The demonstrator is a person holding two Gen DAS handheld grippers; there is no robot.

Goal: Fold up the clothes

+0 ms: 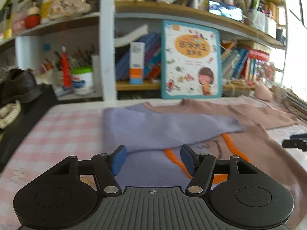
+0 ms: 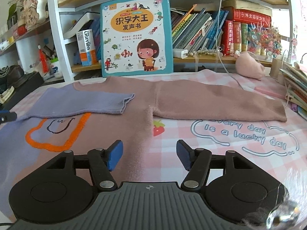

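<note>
A pink and lilac knit sweater (image 2: pixel 119 134) with an orange outline on its chest lies flat on the checked table. Its lilac sleeve (image 2: pixel 86 101) is folded across the chest; the pink sleeve (image 2: pixel 211 103) stretches out to the right. In the left wrist view the lilac sleeve (image 1: pixel 163 128) lies just beyond my left gripper (image 1: pixel 153 160), which is open with only the sweater's lilac front beneath it. My right gripper (image 2: pixel 149 156) is open too, over the sweater's right edge, with nothing between its blue pads. The right gripper's tip (image 1: pixel 295 142) shows at the right edge of the left wrist view.
A large picture book (image 2: pixel 137 34) leans against the bookshelf (image 2: pixel 211 59) behind the table. A pink pouch (image 2: pixel 249 65) and a stack of books (image 2: pixel 295 88) sit at the right. A white cable (image 2: pixel 228 72) hangs down onto the checked tablecloth (image 2: pixel 239 143). A black shoe (image 1: pixel 19 86) rests at the left.
</note>
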